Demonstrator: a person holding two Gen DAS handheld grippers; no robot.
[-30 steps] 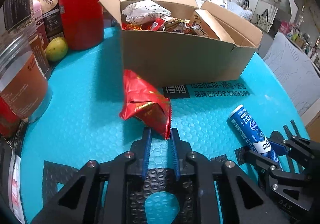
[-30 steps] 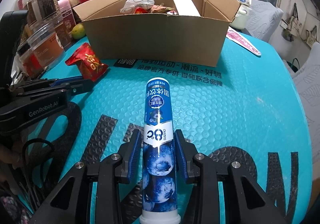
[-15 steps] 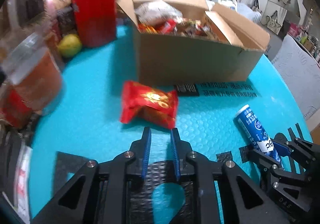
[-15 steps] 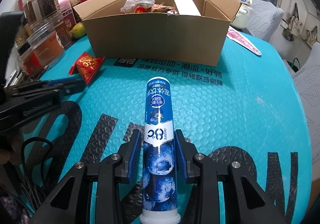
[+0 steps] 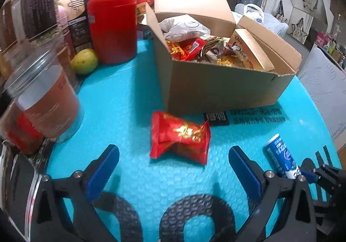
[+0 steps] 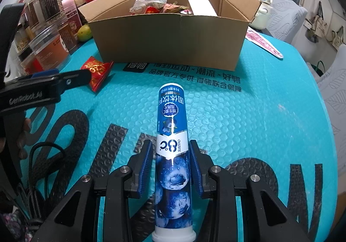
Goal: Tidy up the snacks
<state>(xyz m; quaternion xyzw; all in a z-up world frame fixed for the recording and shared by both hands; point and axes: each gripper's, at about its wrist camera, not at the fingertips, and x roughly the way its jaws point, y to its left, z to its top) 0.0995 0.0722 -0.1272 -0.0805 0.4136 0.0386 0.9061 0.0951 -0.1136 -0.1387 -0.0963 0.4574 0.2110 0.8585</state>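
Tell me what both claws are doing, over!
Left claw open, empty. Right claw shut on blue tube. Red snack packet loose before box. Nothing blocking.

Our left gripper (image 5: 173, 168): matte black linkage arms, silver screw heads at the joints, blue ribbed pads (image 5: 103, 171). White "GenRobot.AI" lettering on its side. Right gripper (image 6: 172, 168) same build: black frame, silver screws, blue serrated pads (image 6: 144, 168).

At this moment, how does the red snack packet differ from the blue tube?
The red snack packet is a flat crinkled wrapper; the blue tube is a rigid cylinder. The packet lies free in front of the open left hand-held gripper; the tube sits between the right hand-held gripper fingers. Both are outside the cardboard box.
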